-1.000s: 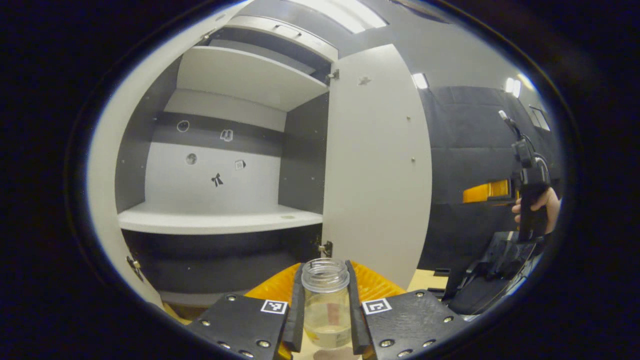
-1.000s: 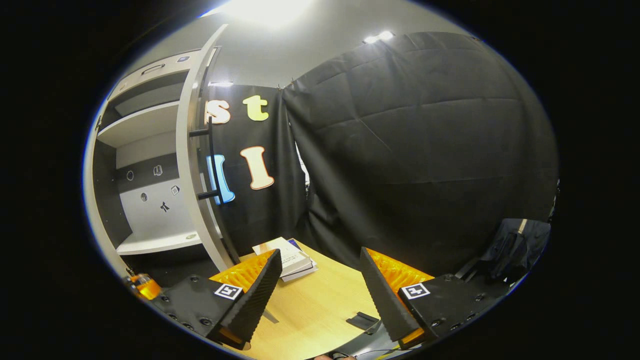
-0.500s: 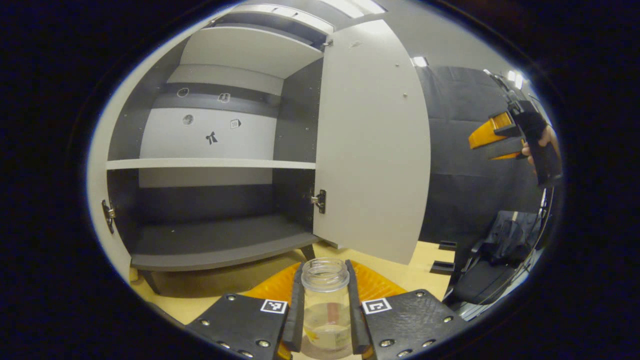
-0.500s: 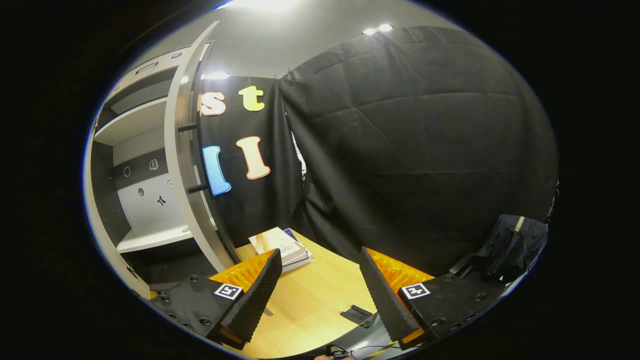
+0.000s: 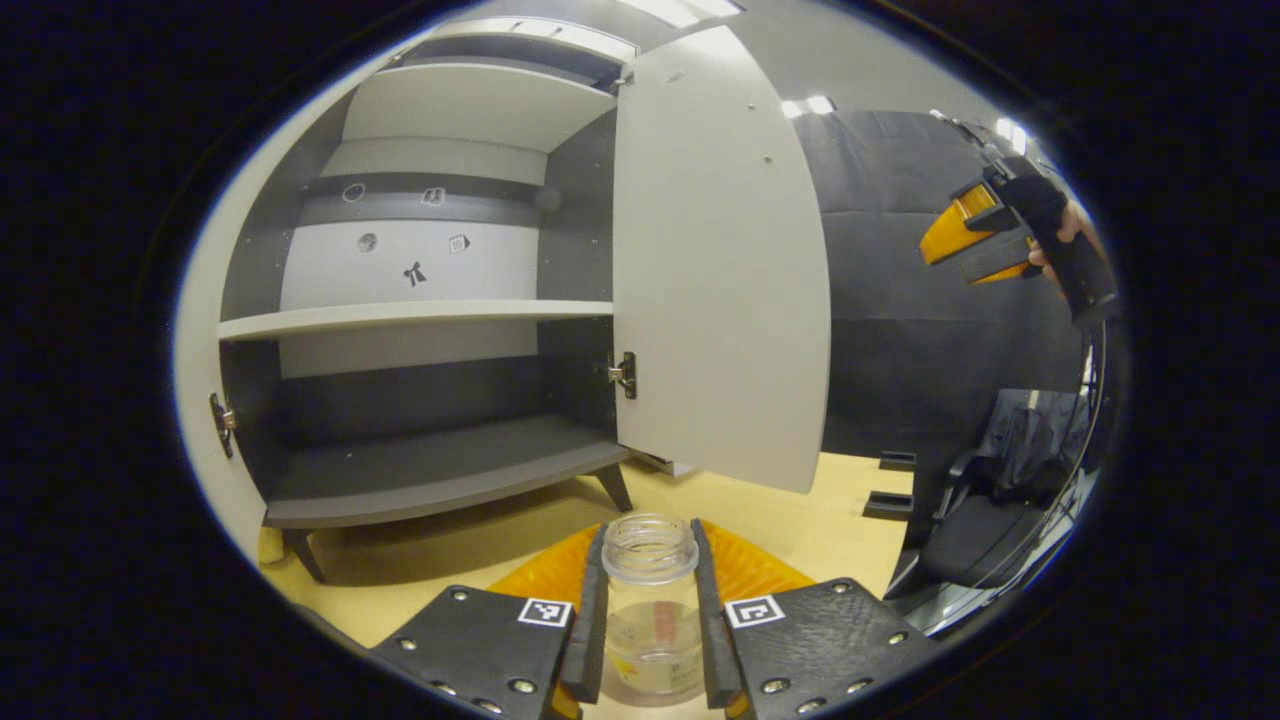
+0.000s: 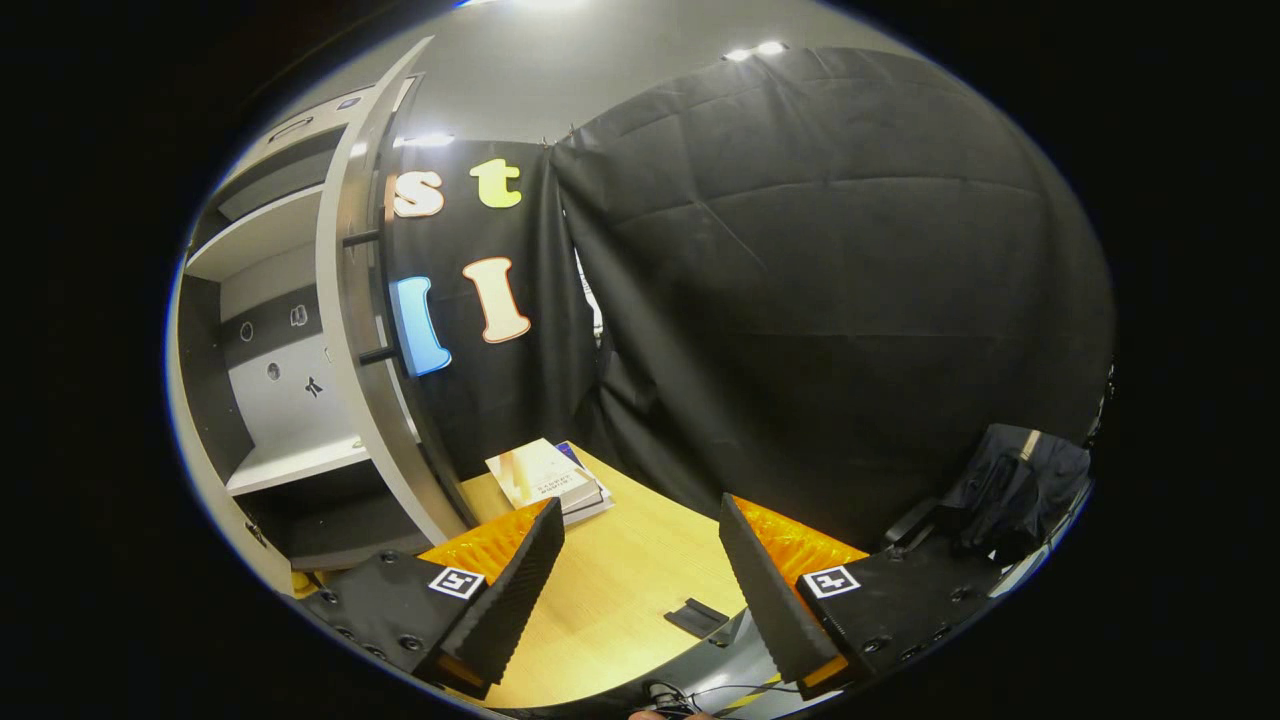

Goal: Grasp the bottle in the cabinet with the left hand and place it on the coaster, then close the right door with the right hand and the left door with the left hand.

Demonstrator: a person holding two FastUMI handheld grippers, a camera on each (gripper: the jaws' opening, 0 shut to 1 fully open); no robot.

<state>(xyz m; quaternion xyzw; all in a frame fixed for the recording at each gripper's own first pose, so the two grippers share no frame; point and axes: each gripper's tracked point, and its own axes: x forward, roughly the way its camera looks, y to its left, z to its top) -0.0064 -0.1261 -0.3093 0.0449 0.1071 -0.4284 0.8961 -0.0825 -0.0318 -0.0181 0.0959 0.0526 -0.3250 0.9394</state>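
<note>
Table (image 6: 620, 590) light wood w/ books (image 6: 545, 478); left gripper (image 5: 648, 625) clamps bottle (image 5: 652, 600), right gripper (image 6: 640, 580) fingers apart.

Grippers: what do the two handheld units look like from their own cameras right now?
Each gripper, left and right, has two flat dark plates studded with screws, each plate carrying a small square black-and-white marker. The fingers are wedge-shaped with ribbed faces. In the left gripper view the right gripper sits farther off on a dark handle, a cable rising from its top.
</note>
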